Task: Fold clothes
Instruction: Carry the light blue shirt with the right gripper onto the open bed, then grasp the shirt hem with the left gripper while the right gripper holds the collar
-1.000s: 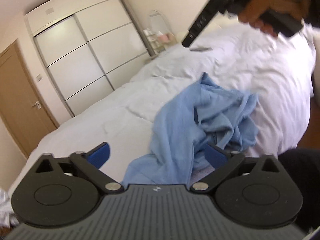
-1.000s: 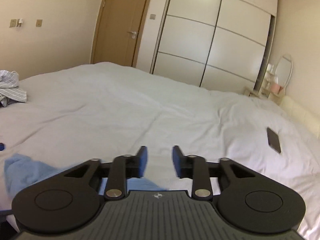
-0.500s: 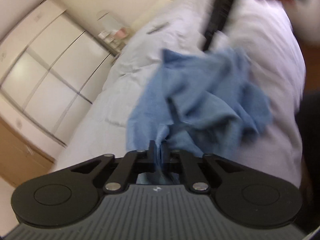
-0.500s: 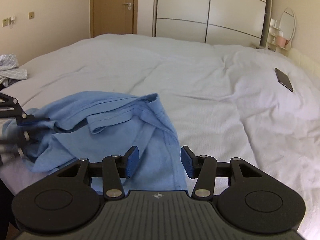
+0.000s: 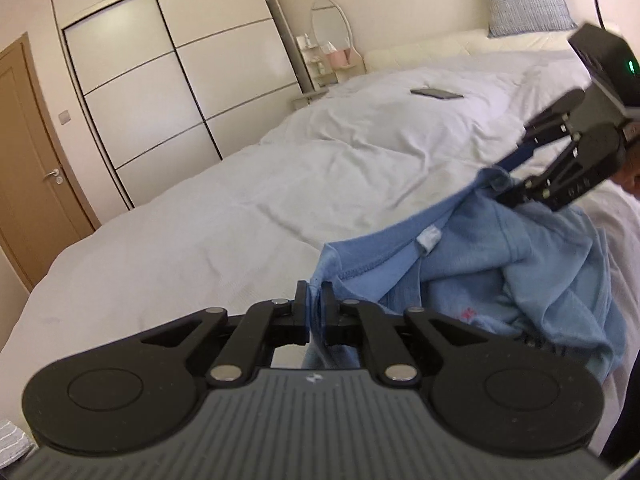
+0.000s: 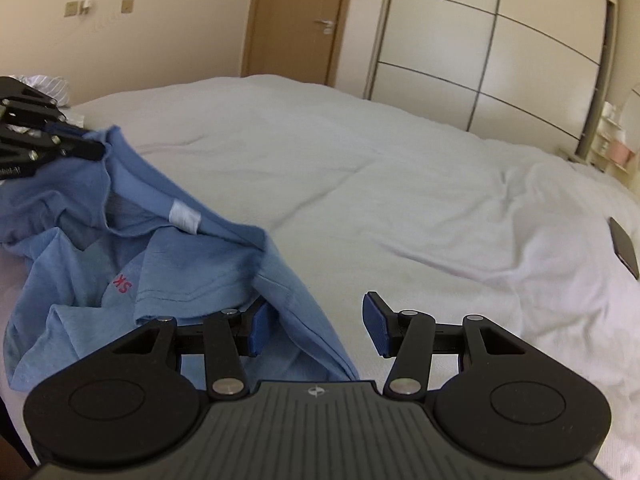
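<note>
A crumpled light blue T-shirt (image 5: 500, 264) lies at the near edge of the white bed (image 5: 320, 184). My left gripper (image 5: 316, 300) is shut on the shirt's edge near the collar. In the right wrist view the shirt (image 6: 168, 264) lies left of centre, with a white tag and red letters showing. My right gripper (image 6: 316, 320) is open, and a fold of the shirt lies between its jaws. The right gripper also shows in the left wrist view (image 5: 516, 184), over the shirt's far edge. The left gripper shows at the far left of the right wrist view (image 6: 100, 148).
A dark phone (image 5: 436, 93) lies on the bed toward the pillow end and also shows in the right wrist view (image 6: 626, 246). A striped garment (image 6: 48, 84) lies beyond the shirt at left. A wardrobe (image 5: 168, 80) and a door (image 6: 296, 20) stand past the bed.
My left gripper closed on the shirt's edge and lifted it. My right gripper came down to the shirt and opened wider around a fold.
</note>
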`<state>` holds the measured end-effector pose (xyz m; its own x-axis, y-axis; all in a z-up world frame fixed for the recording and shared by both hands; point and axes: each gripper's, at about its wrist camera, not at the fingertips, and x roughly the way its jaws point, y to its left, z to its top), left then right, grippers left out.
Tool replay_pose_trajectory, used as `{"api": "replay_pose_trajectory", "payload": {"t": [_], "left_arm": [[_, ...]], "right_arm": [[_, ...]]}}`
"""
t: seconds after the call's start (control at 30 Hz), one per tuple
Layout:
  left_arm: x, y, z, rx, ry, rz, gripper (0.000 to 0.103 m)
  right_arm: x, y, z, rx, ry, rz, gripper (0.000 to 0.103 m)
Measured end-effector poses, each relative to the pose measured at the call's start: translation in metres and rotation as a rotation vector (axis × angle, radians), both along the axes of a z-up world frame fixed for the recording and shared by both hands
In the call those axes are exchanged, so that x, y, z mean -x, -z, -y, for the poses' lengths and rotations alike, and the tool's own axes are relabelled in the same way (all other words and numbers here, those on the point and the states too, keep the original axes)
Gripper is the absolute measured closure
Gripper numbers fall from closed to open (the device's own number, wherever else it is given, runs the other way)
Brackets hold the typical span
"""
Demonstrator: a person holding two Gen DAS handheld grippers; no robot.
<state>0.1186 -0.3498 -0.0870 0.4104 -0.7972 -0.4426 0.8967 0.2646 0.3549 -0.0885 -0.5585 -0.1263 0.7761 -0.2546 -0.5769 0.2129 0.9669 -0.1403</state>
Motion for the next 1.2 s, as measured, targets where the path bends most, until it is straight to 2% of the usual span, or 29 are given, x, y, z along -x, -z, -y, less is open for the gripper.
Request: {"api": "replay_pose_trajectory", "payload": {"t": [0.07,0.1,0.13,0.23,0.37,0.43,0.47,0.5,0.53,0.6,0.7,0.8,0.93,1.2], "left_arm": [[-0.001,0.006,-0.003,-0.012,-0.003,-0.01,0.077],[-0.003,0.009,-0.002,-0.014,-0.001,-0.021,0.057],[-0.004,0.012,-0.002,-0.016,0.003,-0.032,0.05],[-0.005,0.015,-0.001,-0.04,0.029,-0.059,0.05],[0.004,0.011,-0.008,-0.068,0.125,-0.02,0.05],[0.01,0.011,-0.013,-0.103,0.178,0.031,0.05],[0.013,0.013,-0.014,-0.122,0.2,0.06,0.051],[0.015,0.015,-0.014,-0.141,0.221,0.089,0.057],[0.018,0.016,-0.016,-0.152,0.238,0.114,0.071],[0.023,0.016,-0.02,-0.154,0.265,0.152,0.09],[0.023,0.006,-0.03,-0.097,0.279,0.146,0.101],[0.017,-0.014,-0.045,-0.002,0.256,0.097,0.102],[0.011,-0.054,-0.068,0.123,0.226,0.055,0.102],[0.061,-0.143,-0.139,0.337,0.195,0.188,0.102]], "right_arm": [[0.0,0.0,-0.002,-0.013,-0.015,0.0,0.058],[-0.001,0.001,-0.002,-0.023,-0.019,-0.003,0.069],[-0.002,0.001,-0.001,-0.029,-0.021,-0.006,0.082],[0.001,0.002,-0.001,-0.041,-0.009,-0.002,0.093],[0.009,-0.003,0.0,-0.046,0.018,0.021,0.095],[0.01,-0.008,0.005,-0.045,0.028,0.033,0.096],[0.011,-0.01,0.005,-0.047,0.03,0.037,0.096],[0.011,-0.011,0.005,-0.047,0.032,0.039,0.096],[0.012,-0.012,0.005,-0.045,0.035,0.038,0.096],[0.012,-0.013,0.003,-0.04,0.042,0.038,0.096],[0.015,-0.019,-0.001,-0.03,0.05,0.041,0.096],[0.022,-0.032,-0.007,-0.004,0.063,0.06,0.097],[0.044,-0.065,-0.025,0.053,0.074,0.136,0.097],[0.118,-0.152,-0.106,0.284,0.081,0.317,0.098]]}}
